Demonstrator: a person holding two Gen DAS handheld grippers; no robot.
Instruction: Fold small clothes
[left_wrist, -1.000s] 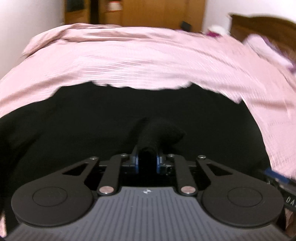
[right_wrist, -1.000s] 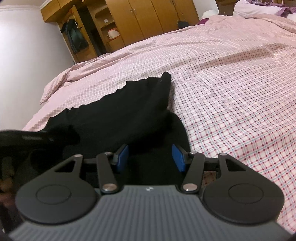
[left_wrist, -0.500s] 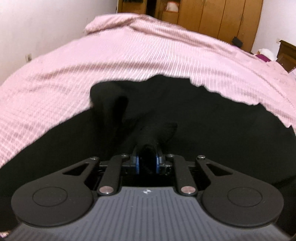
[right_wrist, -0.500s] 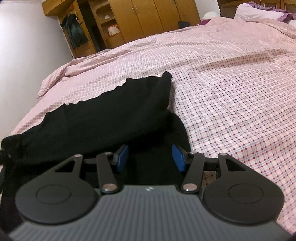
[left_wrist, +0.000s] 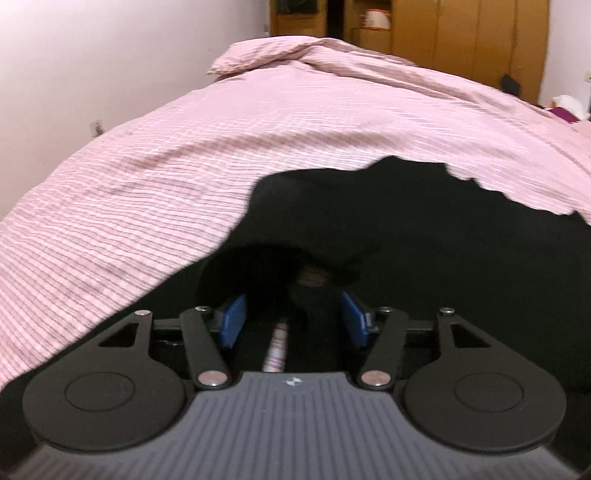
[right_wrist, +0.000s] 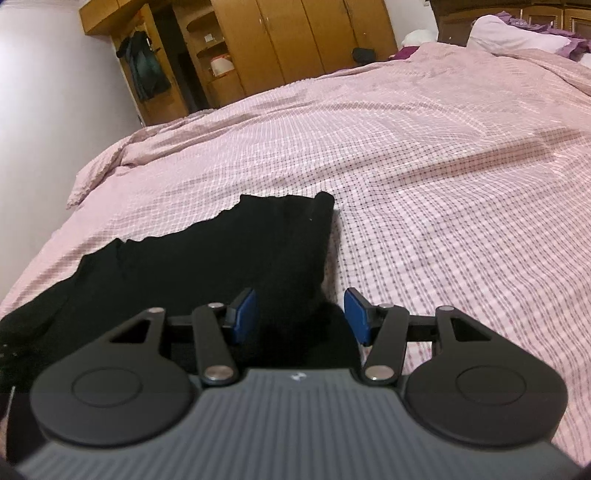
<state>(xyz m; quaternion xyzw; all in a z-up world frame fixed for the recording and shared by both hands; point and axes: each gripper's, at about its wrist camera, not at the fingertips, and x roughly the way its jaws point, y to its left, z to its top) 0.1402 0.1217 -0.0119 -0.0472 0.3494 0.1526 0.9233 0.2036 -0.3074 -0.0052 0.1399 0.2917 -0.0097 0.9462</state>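
Two grippers: both point down at a slant over the bed, each seen from its own wrist camera.
Left gripper (left_wrist: 291, 321): its jaws have just been opening; the blue pads (left_wrist: 232, 325) now stand apart and press on nothing, with loose black cloth and a strip of cover between them.
Right gripper (right_wrist: 301, 317): jaws half apart, released; the black cloth lies between the pads but they do not press it.
Black garment (right_wrist: 207, 266): spread flat on the pink checked bedcover (right_wrist: 461, 206), near the bed's edge, with a wavy far hem.
Left view only: a raised fold of the garment (left_wrist: 314, 206) just beyond the pads.
Right view only: the garment's straight right edge, and a pillow (right_wrist: 517, 33) and wooden wardrobe (right_wrist: 295, 40) far behind.
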